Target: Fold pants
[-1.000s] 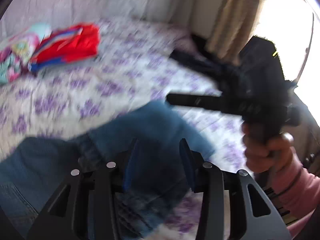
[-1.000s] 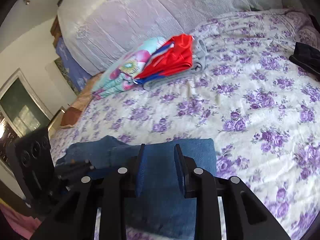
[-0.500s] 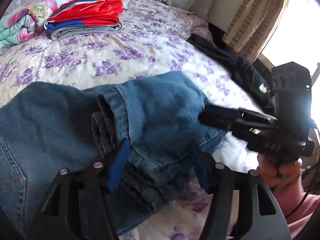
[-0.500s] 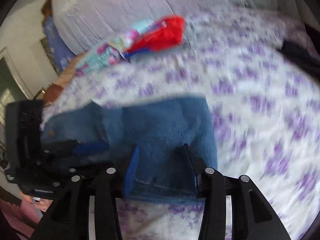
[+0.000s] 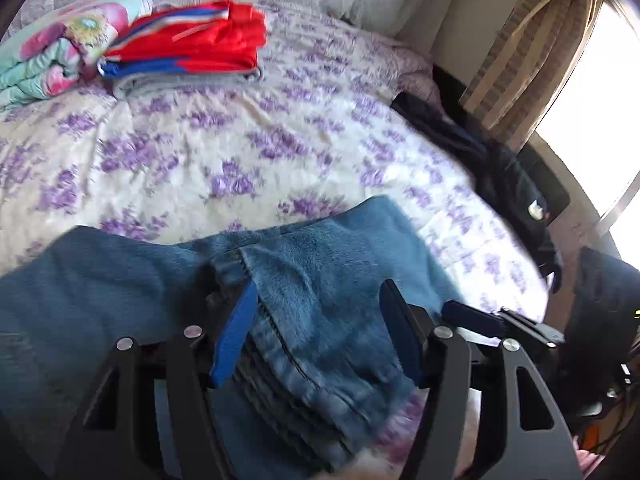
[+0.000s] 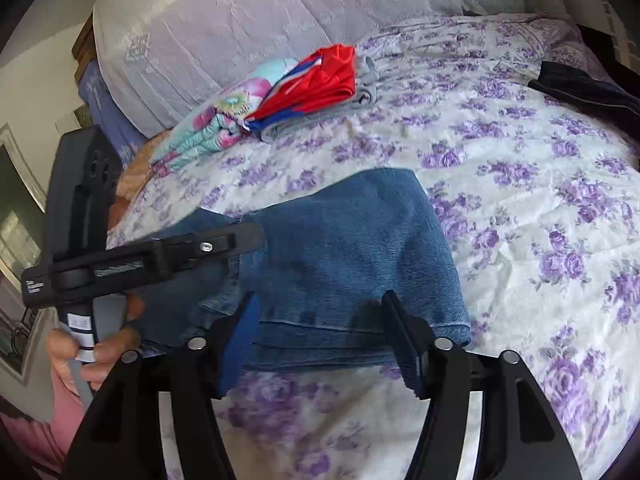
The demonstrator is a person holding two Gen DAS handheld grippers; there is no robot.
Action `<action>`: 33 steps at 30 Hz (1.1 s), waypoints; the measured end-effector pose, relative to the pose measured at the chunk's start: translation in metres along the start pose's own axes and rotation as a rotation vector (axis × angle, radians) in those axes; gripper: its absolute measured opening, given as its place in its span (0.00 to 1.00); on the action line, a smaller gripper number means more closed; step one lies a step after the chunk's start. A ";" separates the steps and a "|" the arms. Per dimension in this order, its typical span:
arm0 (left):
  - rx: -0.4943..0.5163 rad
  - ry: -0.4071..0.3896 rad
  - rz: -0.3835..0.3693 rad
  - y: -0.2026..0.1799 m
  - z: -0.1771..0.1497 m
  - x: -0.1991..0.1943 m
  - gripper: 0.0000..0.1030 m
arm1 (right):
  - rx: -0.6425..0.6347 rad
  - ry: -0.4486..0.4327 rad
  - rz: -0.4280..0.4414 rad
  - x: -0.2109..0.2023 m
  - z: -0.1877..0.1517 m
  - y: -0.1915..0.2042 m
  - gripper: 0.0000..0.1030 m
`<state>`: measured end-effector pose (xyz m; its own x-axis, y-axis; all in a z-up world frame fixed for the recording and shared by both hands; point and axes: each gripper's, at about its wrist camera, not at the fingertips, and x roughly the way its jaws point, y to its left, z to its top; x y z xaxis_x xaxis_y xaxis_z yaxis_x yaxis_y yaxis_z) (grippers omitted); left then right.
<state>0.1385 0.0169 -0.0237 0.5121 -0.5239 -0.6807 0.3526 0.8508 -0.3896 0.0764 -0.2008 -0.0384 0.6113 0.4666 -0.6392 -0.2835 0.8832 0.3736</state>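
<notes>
Setting: bedroom; a bed with a white quilted cover printed with purple flowers (image 6: 520, 208) fills both views, pale pillows along the top edge, a striped beige curtain (image 5: 532, 48) beside a bright window at upper right of the left wrist view.
Task item: blue denim pants (image 6: 352, 248) lie on the cover at lower centre of both views, doubled over into a compact stack; layered hem edges show at the near side (image 5: 304, 376).
Left gripper: black two-finger tool with blue pads (image 5: 316, 332), jaws parted and just widened; the folded denim edge lies between the fingers, and neither pad is seen pressing on it. Seen from the right wrist view it reaches in from the left edge over the stack, carried by a hand (image 6: 96, 340) with a pink sleeve.
Right gripper: same tool (image 6: 320, 340), jaws likewise just spread apart; the near edge of the stack sits between the fingers, the pads clear of the cloth.
Finished pile: red and blue folded garment on a grey one (image 6: 320, 84), next to a pastel floral folded blanket (image 6: 208, 124), upper left, well apart from the pants.
Other clothing: dark crumpled garment (image 5: 500, 176) at the right edge of the bed, unfolded.
Progress (judgement): the fold reads as complete and just let go; what may remain is squaring the stack or moving it to the pile.
</notes>
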 end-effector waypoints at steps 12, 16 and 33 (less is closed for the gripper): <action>-0.220 -0.299 0.443 0.113 -0.041 -0.225 0.96 | -0.383 -0.054 0.281 -0.022 -0.010 0.146 0.75; -0.389 -0.318 0.545 0.167 -0.075 -0.268 0.96 | -0.610 0.000 0.318 0.002 -0.022 0.211 0.75; -0.614 -0.180 0.373 0.273 -0.135 -0.256 0.96 | -1.320 0.118 -0.021 0.120 -0.093 0.343 0.58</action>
<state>-0.0017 0.3891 -0.0396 0.6517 -0.1493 -0.7437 -0.3441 0.8156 -0.4652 -0.0163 0.1624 -0.0490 0.5761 0.3945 -0.7159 -0.8167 0.2419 -0.5240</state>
